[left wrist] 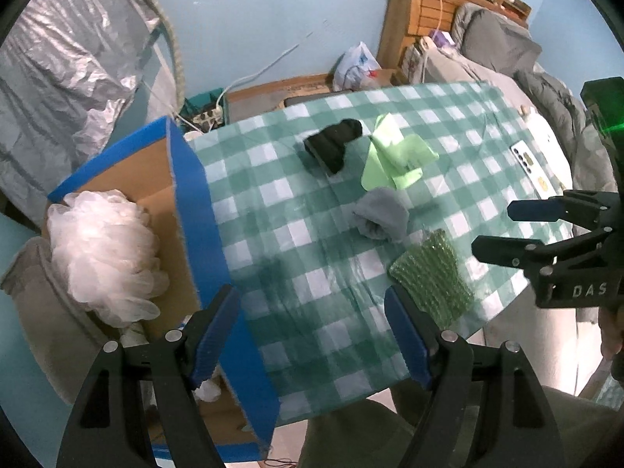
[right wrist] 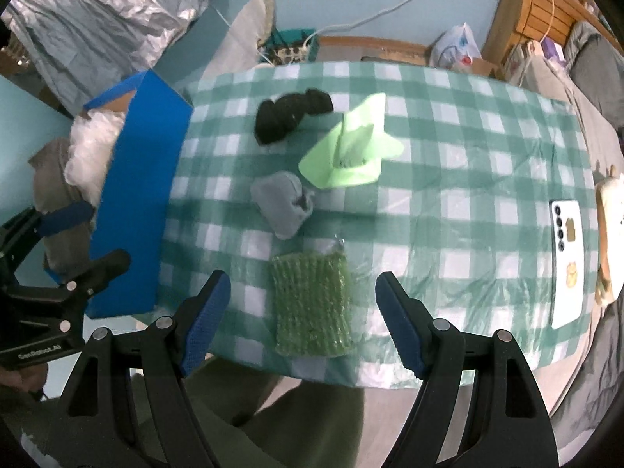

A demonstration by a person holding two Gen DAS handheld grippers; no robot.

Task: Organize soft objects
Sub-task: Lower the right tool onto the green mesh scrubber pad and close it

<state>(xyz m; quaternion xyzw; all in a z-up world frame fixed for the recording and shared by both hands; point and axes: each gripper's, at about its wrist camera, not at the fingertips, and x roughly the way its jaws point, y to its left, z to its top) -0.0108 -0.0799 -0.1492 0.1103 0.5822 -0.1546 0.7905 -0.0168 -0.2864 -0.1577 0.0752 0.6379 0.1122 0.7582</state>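
On the checked tablecloth (right wrist: 448, 148) lie a black rolled sock (right wrist: 286, 115), a light green cloth (right wrist: 351, 156), a grey rolled sock (right wrist: 282, 202) and a green bubble-wrap pad (right wrist: 310, 306). A white mesh pouf (left wrist: 103, 257) rests in the blue-edged cardboard box (left wrist: 187, 195) at the table's left end. My left gripper (left wrist: 312, 331) hangs open above the box's edge and the cloth, nothing between its fingers. My right gripper (right wrist: 302, 319) is open above the bubble-wrap pad, which sits between its fingers without touching them. Each gripper shows in the other's view: right (left wrist: 503, 230), left (right wrist: 93, 234).
A white phone (right wrist: 567, 265) lies near the table's right end. A bed with grey bedding (left wrist: 503, 43) and a wooden headboard shelf (left wrist: 429, 7) stand behind the table. A plastic bag (left wrist: 357, 66), a power strip (left wrist: 208, 117) and silver sheeting (left wrist: 58, 74) sit by the blue wall.
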